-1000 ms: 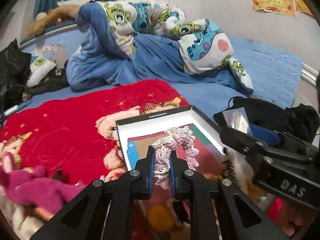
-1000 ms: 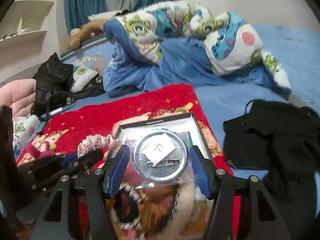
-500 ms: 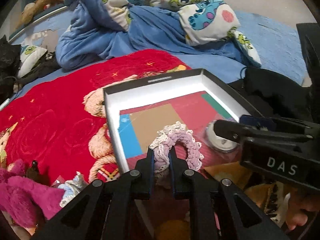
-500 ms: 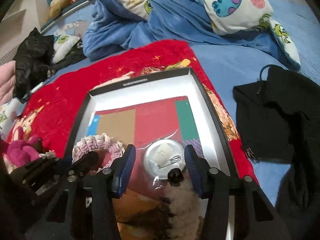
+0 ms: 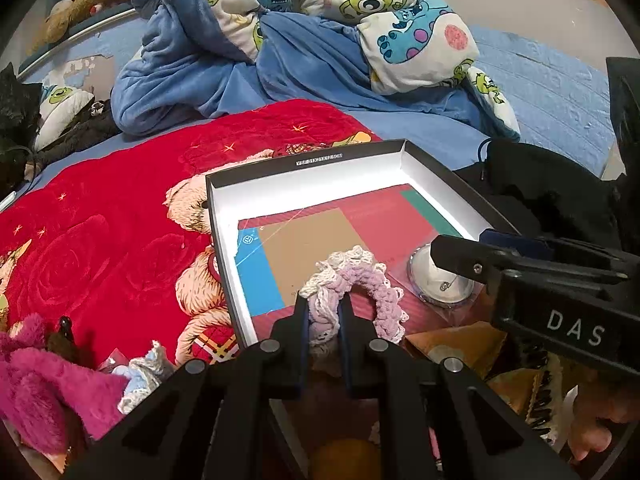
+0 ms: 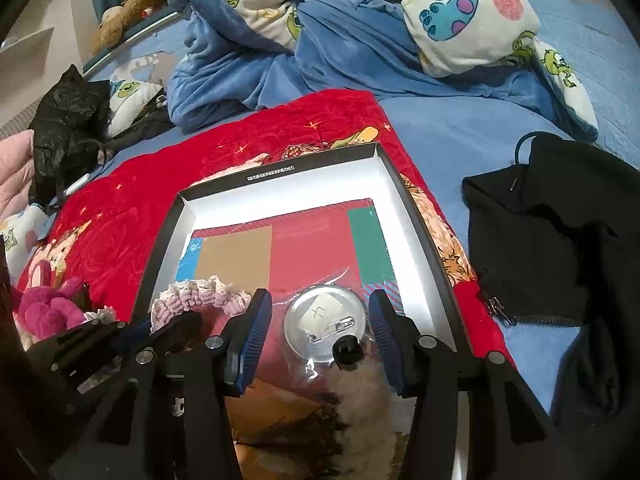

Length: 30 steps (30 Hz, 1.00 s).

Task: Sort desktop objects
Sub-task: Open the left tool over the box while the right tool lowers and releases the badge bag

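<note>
Scrunchie (image 5: 352, 284), pink and cream crochet, lies in the box (image 5: 308, 184) at lower centre of the left view, resting on the box floor. Left gripper (image 5: 324, 312) has its jaws clamped on the scrunchie's near loop; the rest of the ring curves off to the right. In the right view the same scrunchie (image 6: 200, 298) sits at lower left of the box (image 6: 280, 188).

Badge (image 6: 325, 322), round, silvery, in a clear bag, safety pin and a paper slip showing on its upturned back, lies on the box floor just right of the scrunchie. Right gripper (image 6: 320, 336) straddles it: jaws apart, one blue pad on each side, neither touching the badge. They have just been closing. In the left view the badge (image 5: 440, 284) shows partly under the right gripper's finger.

Box is shallow, black outside, white walls, coloured card panels on the floor: blue, tan, red, green. It sits on a red blanket (image 5: 100, 220) on a bed. Pink plush (image 5: 36, 380) at lower left. Blue monster-print quilt (image 5: 300, 40) bunched across the top. Black garment (image 6: 560, 248) at right, beside the box.
</note>
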Tool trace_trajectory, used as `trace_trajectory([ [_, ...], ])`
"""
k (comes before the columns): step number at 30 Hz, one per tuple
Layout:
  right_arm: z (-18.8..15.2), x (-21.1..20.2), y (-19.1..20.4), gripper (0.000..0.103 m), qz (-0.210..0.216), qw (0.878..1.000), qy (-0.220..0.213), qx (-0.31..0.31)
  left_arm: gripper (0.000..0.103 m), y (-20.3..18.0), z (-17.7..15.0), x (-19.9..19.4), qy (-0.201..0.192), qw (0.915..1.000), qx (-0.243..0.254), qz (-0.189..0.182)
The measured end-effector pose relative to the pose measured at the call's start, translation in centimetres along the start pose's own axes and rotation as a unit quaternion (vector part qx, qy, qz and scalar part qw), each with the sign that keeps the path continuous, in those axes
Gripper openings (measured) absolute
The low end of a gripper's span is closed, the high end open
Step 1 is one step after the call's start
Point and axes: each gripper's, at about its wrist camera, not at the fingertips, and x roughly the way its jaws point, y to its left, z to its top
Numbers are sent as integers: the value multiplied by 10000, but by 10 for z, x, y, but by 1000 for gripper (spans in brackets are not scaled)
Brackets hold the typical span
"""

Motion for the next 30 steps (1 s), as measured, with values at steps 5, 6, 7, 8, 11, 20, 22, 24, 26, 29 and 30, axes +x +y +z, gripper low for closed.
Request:
trace_trajectory([
  [5, 0, 0, -1, 50, -16, 10000, -1, 9, 13, 0, -1, -1, -43, 10000, 11, 21],
  [6, 0, 0, -1, 52, -32, 10000, -5, 12, 14, 0, -1, -2, -67, 10000, 14, 53],
  [7, 0, 0, -1, 54, -34, 10000, -14, 15, 16, -1, -2, -2, -78, 9999, 15, 81],
  [8, -1, 0, -1, 56, -25, 10000, -19, 21, 18, -1, -2, -3, -91, 9999, 22, 92],
  [11, -1, 0, 0, 57, -49, 10000, -14, 2, 33, -1, -2, -6, -154, 9998, 43, 131],
  [20, 0, -6, -1, 88, 0, 9999, -140, 31, 88, -7, 0, -21, -519, 9981, 245, 241],
  [22, 1, -9, -2, 103, 53, 9997, -212, 70, 103, -6, 2, -28, -737, 9957, 218, 520],
  [24, 2, -13, -1, 103, 86, 9995, -302, 77, 103, 0, 5, -33, -796, 9955, 85, 509],
  [26, 2, -13, -1, 103, 42, 9995, -309, 92, 103, 6, 7, -33, -724, 9970, -76, 271],
  [29, 3, -13, -1, 103, 51, 9995, -310, 96, 103, 5, 6, -31, -705, 9968, -18, 373],
  [30, 2, -13, -1, 103, 67, 9994, -332, 98, 103, 4, 6, -30, -705, 9967, 12, 400],
])
